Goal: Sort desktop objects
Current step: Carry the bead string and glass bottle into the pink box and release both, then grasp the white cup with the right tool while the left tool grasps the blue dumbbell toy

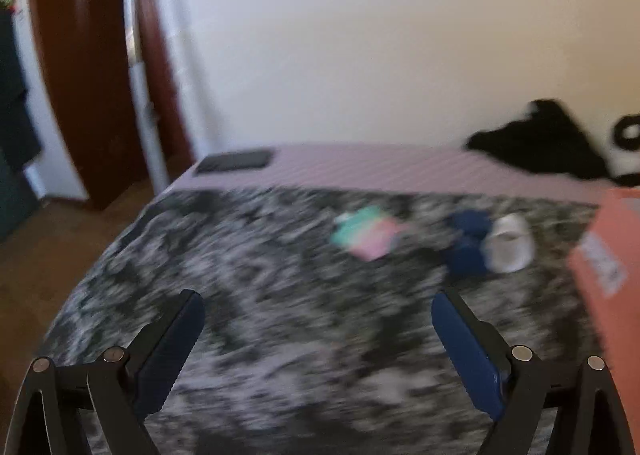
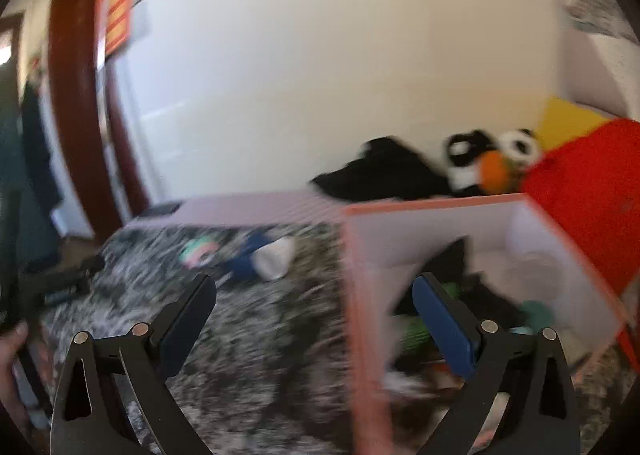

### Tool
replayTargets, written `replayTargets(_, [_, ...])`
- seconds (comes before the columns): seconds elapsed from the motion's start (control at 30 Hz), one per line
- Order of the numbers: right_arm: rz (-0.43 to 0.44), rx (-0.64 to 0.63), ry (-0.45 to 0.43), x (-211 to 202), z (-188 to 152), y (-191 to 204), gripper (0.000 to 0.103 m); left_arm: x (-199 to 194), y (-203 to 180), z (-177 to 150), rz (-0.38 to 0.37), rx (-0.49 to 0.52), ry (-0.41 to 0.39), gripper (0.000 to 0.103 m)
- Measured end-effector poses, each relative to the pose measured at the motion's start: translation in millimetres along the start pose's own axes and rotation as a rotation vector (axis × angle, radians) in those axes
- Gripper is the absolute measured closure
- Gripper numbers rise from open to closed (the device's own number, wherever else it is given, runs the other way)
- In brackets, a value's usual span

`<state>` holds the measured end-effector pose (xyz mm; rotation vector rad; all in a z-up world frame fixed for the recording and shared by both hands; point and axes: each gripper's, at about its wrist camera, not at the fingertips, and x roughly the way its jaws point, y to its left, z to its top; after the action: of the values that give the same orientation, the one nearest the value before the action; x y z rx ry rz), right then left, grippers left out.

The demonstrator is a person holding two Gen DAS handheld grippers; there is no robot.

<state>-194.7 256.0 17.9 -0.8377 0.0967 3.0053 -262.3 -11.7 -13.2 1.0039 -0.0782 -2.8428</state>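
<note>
Both my left fingers (image 1: 200, 319) and right fingers (image 2: 200, 295) gape released; the small white plastic cup (image 1: 509, 243) looks light, stiff, best pinched across its rim.

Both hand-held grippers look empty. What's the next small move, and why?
Probably ease the open left hand-held gripper forward to the white cup lying beside the dark blue item. Both are outside the orange box, which already holds items.

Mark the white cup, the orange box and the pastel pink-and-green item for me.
white cup (image 1: 509, 243): left wrist view, on its blurred body.
orange box (image 2: 436, 207): right wrist view, on its far rim.
pastel pink-and-green item (image 1: 368, 232): left wrist view, on its top face.
</note>
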Motion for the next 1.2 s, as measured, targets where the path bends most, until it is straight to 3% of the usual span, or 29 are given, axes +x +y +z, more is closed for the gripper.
replayTargets(0.1, [-0.035, -0.080, 0.067, 40, -17, 37, 0.015, 19, 12, -4, -0.011, -0.024, 0.020, 0.008])
replayTargets(0.2, [-0.077, -0.133, 0.132, 85, -27, 49, 0.026, 41, -2, -1, -0.100, -0.019, 0.036, 0.008])
replayTargets(0.27, [-0.104, -0.140, 0.156, 112, -28, 47, 0.026, 59, -27, 4, -0.150, 0.031, 0.040, 0.008])
replayTargets(0.33, [-0.118, -0.122, 0.179, 142, -24, 41, 0.026, 75, -48, 8, -0.153, 0.072, 0.061, 0.008])
replayTargets(0.5, [-0.135, -0.132, 0.223, 214, -12, 41, 0.027, 125, -88, 7, -0.236, 0.073, 0.139, 0.008])
replayTargets(0.6, [-0.145, -0.148, 0.254, 256, -1, 41, 0.031, 147, -115, 1, -0.219, 0.179, 0.154, 0.008])
replayTargets(0.67, [-0.132, -0.145, 0.281, 283, 6, 39, 0.039, 161, -131, -3, -0.211, 0.245, 0.161, 0.008])
replayTargets(0.7, [-0.115, -0.136, 0.301, 297, 9, 36, 0.064, 167, -138, -5, -0.210, 0.272, 0.162, 0.008])
replayTargets(0.73, [-0.108, -0.125, 0.297, 303, 12, 33, 0.100, 175, -144, -5, -0.216, 0.273, 0.172, 0.008])
replayTargets(0.87, [-0.110, -0.074, 0.207, 299, 28, 16, 0.100, 198, -163, -1, -0.301, 0.224, 0.215, 0.008])
replayTargets(1.07, [-0.080, 0.006, 0.102, 262, 49, 5, 0.100, 215, -190, 7, -0.367, 0.217, 0.196, 0.009])
replayTargets(1.13, [-0.072, 0.002, 0.087, 246, 51, 7, 0.100, 221, -184, 8, -0.407, 0.147, 0.195, 0.052])
replayTargets(1.2, [-0.064, -0.011, 0.079, 228, 53, 10, 0.100, 215, -169, 9, -0.451, 0.069, 0.187, 0.053])
